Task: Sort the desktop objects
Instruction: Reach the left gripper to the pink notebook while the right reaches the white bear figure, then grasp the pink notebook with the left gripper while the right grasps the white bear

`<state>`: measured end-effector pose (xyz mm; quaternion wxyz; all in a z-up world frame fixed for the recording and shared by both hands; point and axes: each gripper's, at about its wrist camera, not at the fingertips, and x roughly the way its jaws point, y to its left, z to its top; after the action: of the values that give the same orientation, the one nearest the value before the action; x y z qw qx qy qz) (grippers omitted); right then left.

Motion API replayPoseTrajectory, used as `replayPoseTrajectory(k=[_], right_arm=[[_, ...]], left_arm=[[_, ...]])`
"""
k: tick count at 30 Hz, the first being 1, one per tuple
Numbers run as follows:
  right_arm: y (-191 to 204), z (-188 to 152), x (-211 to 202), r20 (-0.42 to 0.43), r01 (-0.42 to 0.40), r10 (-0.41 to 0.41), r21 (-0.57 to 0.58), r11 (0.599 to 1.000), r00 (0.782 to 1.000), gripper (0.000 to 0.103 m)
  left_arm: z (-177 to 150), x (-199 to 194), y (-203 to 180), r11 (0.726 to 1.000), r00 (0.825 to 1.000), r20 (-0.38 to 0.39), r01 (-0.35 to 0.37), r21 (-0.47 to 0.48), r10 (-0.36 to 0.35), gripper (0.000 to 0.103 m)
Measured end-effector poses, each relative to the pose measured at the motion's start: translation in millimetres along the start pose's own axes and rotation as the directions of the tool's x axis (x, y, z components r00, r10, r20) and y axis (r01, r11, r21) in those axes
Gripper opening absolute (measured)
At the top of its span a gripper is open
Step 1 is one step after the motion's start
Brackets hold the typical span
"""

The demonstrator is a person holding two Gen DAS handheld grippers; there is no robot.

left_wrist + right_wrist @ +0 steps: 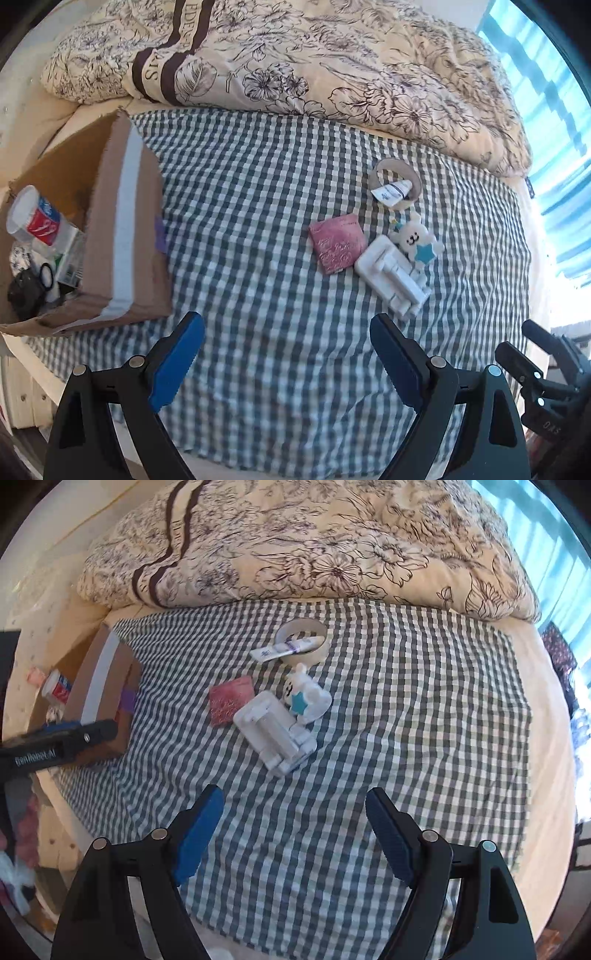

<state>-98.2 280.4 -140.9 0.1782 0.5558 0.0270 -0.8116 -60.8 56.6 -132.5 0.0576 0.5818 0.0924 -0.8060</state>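
Mid-bed on checked cloth (258,206): pink pouch (337,244), white folding stand (391,282), bear toy (415,238), tape roll (394,181) holding tube (392,192). Cardboard box (122,229) left. Near cloth bare. Left gripper (286,360) and right gripper (293,836) fingers spread wide, empty.

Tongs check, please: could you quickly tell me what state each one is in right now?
Left tongs: open, holding nothing, above the checked cloth.
Right tongs: open, holding nothing.

Both wrist views look down over the checked cloth (280,229), left one nearer the cardboard box (122,236); shared central clutter
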Motion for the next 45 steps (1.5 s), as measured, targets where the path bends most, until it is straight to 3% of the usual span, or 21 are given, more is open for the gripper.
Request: replayPoseTrajectory(k=[6,14,21,30,39,40,41,42,45], right_arm=[[-14.2,37.8,41.6,-0.01,-0.032,0.032,0.024,0.999,0.999,0.079],[-21.7,72.9,89.3,-0.04,-0.053,0.053,-0.014,0.998,0.998,0.079],[-18.5,90.4,128.1,-0.085,-0.048,0.041,-0.078,0.996,0.995,0.079],[-23.0,102.6,164.1,-0.151,-0.023,0.015,-0.052,0.998,0.988,0.079],[-17.7,96.7,187.3,-0.195,-0.008,-0.006,-0.07,0.998,0.981,0.079],[-18.3,97.0,187.9,-0.199,-0.008,-0.006,-0.067,0.998,0.98,0.074],[-17.3,97.5,187.6,-0.198,0.002,-0.017,-0.076,0.997,0.98,0.064],[-15.8,97.9,186.6,-0.197,0.012,-0.029,-0.086,0.996,0.98,0.058],[-14.3,99.6,184.8,-0.206,0.018,-0.037,-0.091,0.996,0.978,0.057]], left_arm=[[18.2,41.2,-14.8,1.0,1.0,-0.006,-0.009,-0.02,0.009,0.094],[41.1,105.8,-14.8,0.994,0.998,-0.044,0.032,-0.101,-0.036,0.094],[57.5,131.8,-25.8,0.99,0.994,-0.062,0.088,-0.107,-0.095,0.094],[71.0,164.2,-36.4,0.98,0.983,-0.109,0.129,-0.153,-0.146,0.093],[68.9,186.2,-60.2,0.991,0.988,-0.14,0.044,-0.13,-0.063,0.093],[68.3,186.4,-63.8,0.992,0.989,-0.138,0.036,-0.123,-0.053,0.091],[67.7,185.6,-65.9,0.993,0.991,-0.131,0.026,-0.119,-0.042,0.08],[67.8,184.3,-68.1,0.992,0.992,-0.121,0.023,-0.121,-0.038,0.076],[65.9,179.4,-65.7,0.986,0.992,-0.102,0.06,-0.158,-0.077,0.075]])
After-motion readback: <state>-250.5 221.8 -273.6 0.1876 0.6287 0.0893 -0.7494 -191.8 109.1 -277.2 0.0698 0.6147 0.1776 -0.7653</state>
